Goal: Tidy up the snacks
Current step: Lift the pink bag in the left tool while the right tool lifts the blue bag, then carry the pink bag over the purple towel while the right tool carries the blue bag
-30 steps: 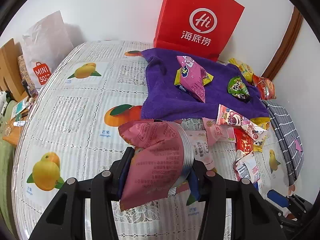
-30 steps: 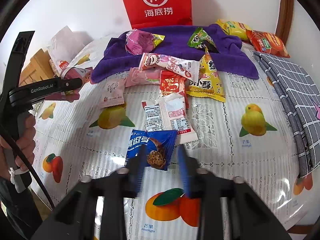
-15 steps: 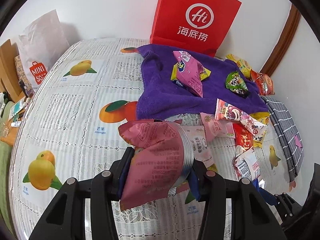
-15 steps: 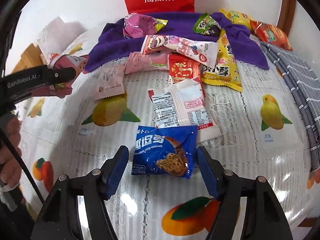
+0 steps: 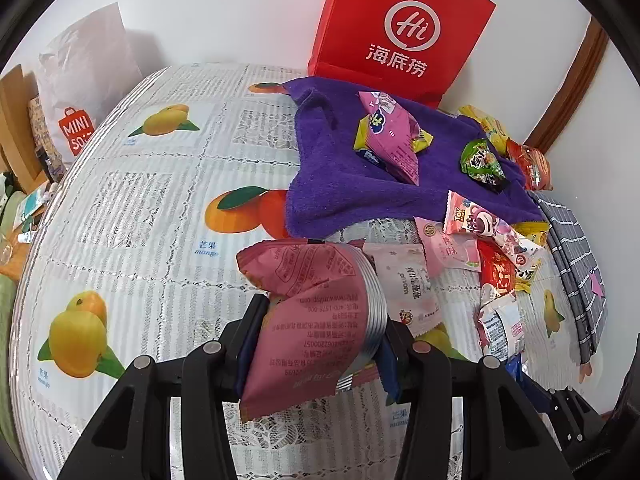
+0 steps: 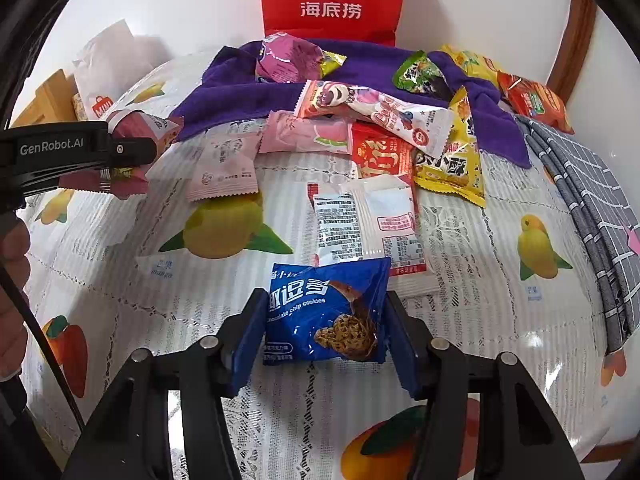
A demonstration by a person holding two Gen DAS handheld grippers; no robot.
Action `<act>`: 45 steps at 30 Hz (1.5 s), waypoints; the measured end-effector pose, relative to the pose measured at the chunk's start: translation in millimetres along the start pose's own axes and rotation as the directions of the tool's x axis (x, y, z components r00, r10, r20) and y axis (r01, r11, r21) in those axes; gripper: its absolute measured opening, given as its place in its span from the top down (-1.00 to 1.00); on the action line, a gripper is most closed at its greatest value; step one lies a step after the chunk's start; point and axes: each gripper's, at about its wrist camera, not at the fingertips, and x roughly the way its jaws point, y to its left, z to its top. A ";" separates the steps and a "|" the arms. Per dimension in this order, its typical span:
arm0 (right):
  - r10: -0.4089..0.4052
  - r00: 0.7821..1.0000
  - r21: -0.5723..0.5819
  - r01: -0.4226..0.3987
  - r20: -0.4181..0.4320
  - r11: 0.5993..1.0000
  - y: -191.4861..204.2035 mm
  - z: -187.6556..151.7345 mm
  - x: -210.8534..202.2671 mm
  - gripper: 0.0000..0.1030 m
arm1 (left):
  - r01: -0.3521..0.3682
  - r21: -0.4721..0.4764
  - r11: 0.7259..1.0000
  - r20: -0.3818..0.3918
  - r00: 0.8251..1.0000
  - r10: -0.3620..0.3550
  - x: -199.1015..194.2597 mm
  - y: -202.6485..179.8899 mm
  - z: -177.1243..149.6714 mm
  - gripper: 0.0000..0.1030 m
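The blue chocolate chip cookie packet (image 6: 326, 314) lay flat on the fruit-print tablecloth (image 6: 224, 236), directly between the fingers of the right gripper (image 6: 326, 336). The jaws stood wide, one blue pad just beside each side edge of the packet; whether either pad touched the film could not be told, and nothing was gripped yet. The packet looked light and puffy, a glossy sealed film that would probably slide under pressure, with a cookie inside likely to crumble if pinched hard. A gentle close across the body from side to side, or on the crimped end seam, seemed the safer hold.

The left gripper (image 5: 316, 340) was closed on a pink snack packet (image 5: 308, 316), its film bulging above the pads and lifted off the cloth; this one also appeared light and soft.

Just beyond the blue packet lay a white packet (image 6: 366, 224) with its printed back up, then a red packet (image 6: 380, 156), a yellow one (image 6: 452, 168) and several pink ones in a loose heap at the front edge of a purple towel (image 6: 236, 94). More snacks sat on the towel, among them a green packet (image 6: 418, 76). A red Haidilao paper bag (image 6: 332, 0) stood upright against the wall behind, and a grey checked cloth (image 6: 592, 200) lay on the right.
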 end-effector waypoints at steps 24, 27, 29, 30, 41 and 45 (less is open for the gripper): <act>0.095 0.992 0.058 -0.100 0.083 0.993 -33.8 15.8 -59.5 -0.04 | 0.004 0.040 0.999 0.073 0.997 -0.007 -38.2 -24.3 10.3 0.09; 0.094 0.990 0.070 -0.102 0.107 0.992 -43.6 22.1 -70.4 -0.04 | 0.006 0.048 0.999 0.085 0.996 -0.010 -44.5 -31.1 15.0 0.09; 0.091 0.988 0.078 -0.101 0.121 0.992 -50.1 27.6 -76.2 -0.04 | 0.010 0.053 0.999 0.093 0.996 -0.014 -48.3 -35.7 19.2 0.09; 0.087 0.988 0.083 -0.098 0.127 0.992 -53.6 30.4 -78.3 -0.04 | 0.010 0.056 0.998 0.096 0.995 -0.016 -49.7 -38.1 21.3 0.09; 0.044 0.981 0.127 -0.068 0.187 0.990 -90.6 75.1 -90.5 -0.04 | 0.024 0.102 0.995 0.123 0.992 -0.036 -56.3 -61.8 48.9 0.09; 0.045 0.977 0.126 -0.073 0.207 0.989 -98.7 96.1 -90.8 -0.04 | 0.029 0.112 0.993 0.129 0.991 -0.043 -55.2 -67.5 62.0 0.09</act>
